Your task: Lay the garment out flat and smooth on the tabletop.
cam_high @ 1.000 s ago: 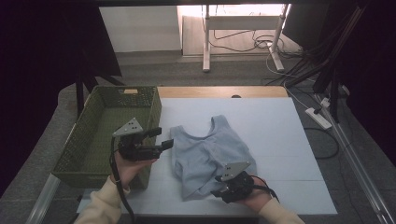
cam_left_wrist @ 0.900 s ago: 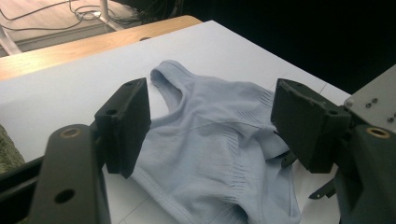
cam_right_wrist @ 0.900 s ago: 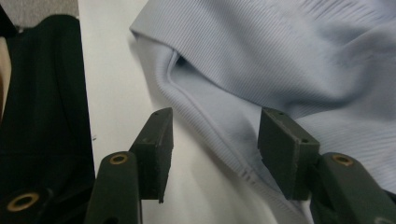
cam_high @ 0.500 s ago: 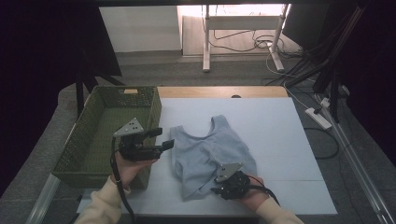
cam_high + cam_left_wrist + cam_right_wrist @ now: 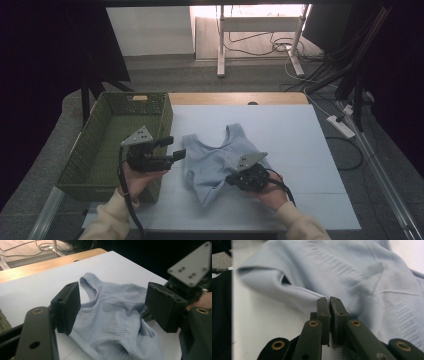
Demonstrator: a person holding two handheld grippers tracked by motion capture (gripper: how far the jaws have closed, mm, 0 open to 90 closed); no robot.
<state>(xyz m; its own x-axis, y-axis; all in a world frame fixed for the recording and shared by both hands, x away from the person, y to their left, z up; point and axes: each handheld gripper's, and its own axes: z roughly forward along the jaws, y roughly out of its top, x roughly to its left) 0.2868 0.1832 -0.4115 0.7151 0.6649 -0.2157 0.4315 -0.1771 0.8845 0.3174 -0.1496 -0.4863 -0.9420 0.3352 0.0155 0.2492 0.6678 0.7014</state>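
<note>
Our right gripper (image 5: 329,301) has just been closing and is pinching the soft, light top's (image 5: 220,160) hem; our left gripper (image 5: 167,148) is waiting open beside it.

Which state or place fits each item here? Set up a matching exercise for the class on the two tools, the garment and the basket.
Column one:
1. left tool
2. right tool
3. light blue top
4. green basket

Column two:
A. shut on the fabric's edge
B. at the table's left side
C. jaws apart, nothing between them
D. lying on the white table surface

Pairs: 1-C, 2-A, 3-D, 4-B
</note>
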